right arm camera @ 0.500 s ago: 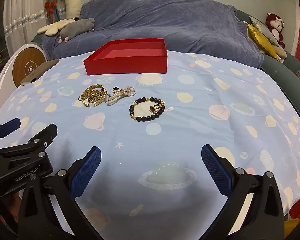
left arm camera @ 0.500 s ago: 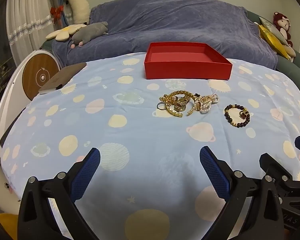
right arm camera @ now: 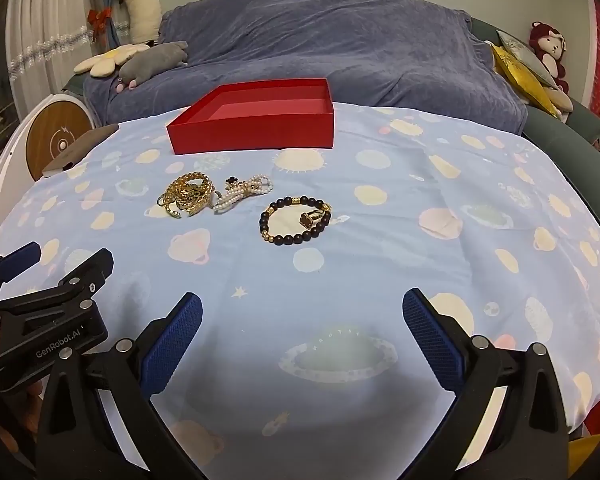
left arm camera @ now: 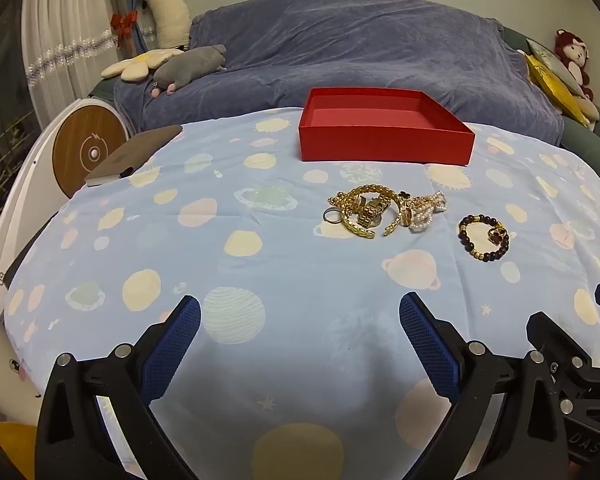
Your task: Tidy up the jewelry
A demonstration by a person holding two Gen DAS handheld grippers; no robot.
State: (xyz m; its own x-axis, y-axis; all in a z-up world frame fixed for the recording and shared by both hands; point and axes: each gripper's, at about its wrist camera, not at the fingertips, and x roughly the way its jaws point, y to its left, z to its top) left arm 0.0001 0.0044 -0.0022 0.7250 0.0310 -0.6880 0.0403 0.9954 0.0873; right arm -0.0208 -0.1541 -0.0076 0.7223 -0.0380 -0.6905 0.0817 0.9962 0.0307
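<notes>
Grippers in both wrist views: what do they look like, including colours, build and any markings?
Both are alike: the left claw and right claw have black plastic arms with silver rivets, ending in flat fingers faced with blue textured pads. In the right wrist view, the left unit's body reads "GenRobot.AI" in white, beside a small white label with handwritten digits. No cables or sleeves are visible.

The box (left arm camera: 384,145) was plain red, at twelve o'clock from the gold chains (left arm camera: 364,210). The pale blue cloth (left arm camera: 260,280) carried cream, pink and green planets. The bead bracelet (right arm camera: 295,220) mixed dark beads with gold ones; the pearls (right arm camera: 244,192) were white. The gripper pads (right arm camera: 172,344) were blue on black.
</notes>
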